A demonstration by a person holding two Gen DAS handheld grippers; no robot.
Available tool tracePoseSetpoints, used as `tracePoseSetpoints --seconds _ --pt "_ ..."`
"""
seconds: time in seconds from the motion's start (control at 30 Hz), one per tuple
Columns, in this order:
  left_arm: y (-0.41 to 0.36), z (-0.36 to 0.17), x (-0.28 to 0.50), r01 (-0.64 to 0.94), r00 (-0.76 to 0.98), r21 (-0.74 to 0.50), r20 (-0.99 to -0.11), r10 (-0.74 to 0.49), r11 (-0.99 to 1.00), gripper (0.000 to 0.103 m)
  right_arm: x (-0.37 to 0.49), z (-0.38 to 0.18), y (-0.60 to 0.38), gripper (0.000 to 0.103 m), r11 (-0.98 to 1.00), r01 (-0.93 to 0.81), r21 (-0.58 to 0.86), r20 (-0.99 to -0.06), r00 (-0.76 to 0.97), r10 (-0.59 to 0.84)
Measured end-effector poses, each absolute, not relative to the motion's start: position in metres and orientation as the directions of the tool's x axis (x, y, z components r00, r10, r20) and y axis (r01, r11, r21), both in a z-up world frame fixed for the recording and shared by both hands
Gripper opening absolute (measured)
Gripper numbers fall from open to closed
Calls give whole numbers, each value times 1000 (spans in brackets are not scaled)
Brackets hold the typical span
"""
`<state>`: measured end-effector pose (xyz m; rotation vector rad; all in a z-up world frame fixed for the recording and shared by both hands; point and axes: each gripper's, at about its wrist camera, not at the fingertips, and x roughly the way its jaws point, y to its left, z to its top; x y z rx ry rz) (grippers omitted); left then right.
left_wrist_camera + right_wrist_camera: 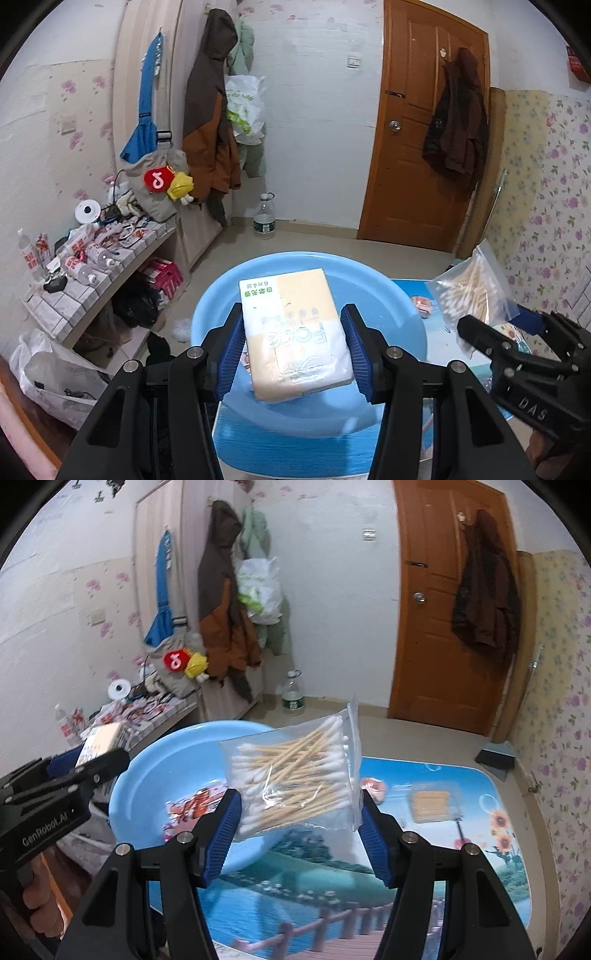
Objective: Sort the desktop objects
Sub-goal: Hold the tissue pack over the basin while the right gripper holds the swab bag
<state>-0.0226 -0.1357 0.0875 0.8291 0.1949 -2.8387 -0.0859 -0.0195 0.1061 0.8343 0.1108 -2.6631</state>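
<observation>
Left gripper (293, 350) pinches tissue pack (295, 332) over blue basin (402, 325); right gripper (301, 829) clamps cotton-swab bag (295, 775) above table (424, 856).

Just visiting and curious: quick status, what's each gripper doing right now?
Left gripper shut on tissue pack, over blue basin. Right gripper shut on cotton swab bag, above basin rim. Nothing blocking.

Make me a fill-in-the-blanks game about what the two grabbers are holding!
1. The left gripper holds a pack of ____.
2. The right gripper holds a clear bag of cotton ____.
3. The big round basin is colored ____.
4. A brown coat hangs on the wooden ____.

Missing words: tissues; swabs; blue; door
</observation>
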Motion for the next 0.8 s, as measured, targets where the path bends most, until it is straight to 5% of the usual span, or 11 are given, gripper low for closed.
tracePoseSetpoints --seconds 0.8 --pt "-156 65 -33 206 -810 -97 -575 -114 -974 49 -90 87 -46 64 -933 359 21 -602 -740 -298"
